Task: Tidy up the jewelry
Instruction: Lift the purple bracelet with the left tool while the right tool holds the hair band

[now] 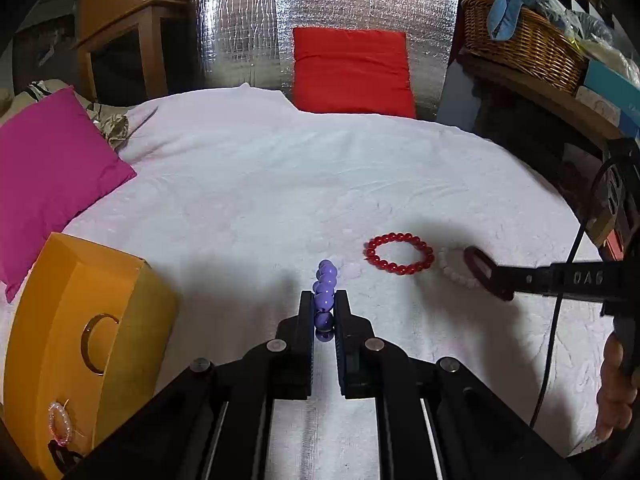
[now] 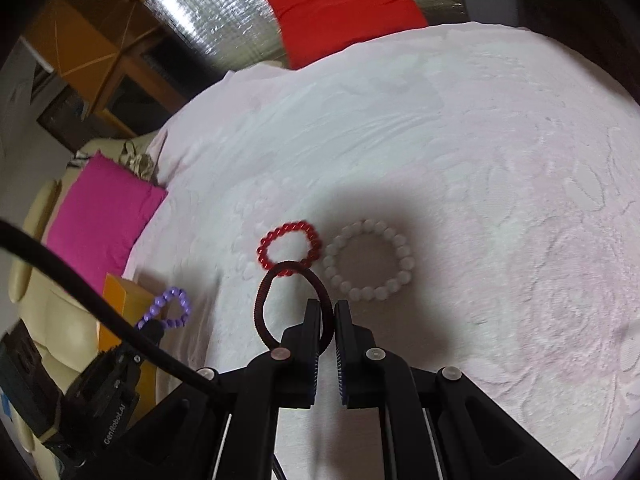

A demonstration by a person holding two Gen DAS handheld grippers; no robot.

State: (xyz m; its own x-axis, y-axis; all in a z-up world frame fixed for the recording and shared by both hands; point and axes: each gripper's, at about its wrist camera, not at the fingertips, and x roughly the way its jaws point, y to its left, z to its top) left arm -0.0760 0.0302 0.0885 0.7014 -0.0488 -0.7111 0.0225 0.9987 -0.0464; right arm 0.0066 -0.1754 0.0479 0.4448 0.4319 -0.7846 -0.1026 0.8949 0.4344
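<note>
Purple bracelet (image 1: 325, 292) clamped in left tongs (image 1: 325, 300); dark band (image 2: 294, 304) in right tongs (image 2: 328, 308).

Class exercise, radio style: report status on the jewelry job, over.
Left gripper shut on purple bead bracelet. Right gripper shut on dark red ring band. Red bead bracelet and white bead bracelet on the bedspread. Yellow box left, path clear.

Two close downward wrist views, shared bedspread (image 1: 280, 184)
</note>
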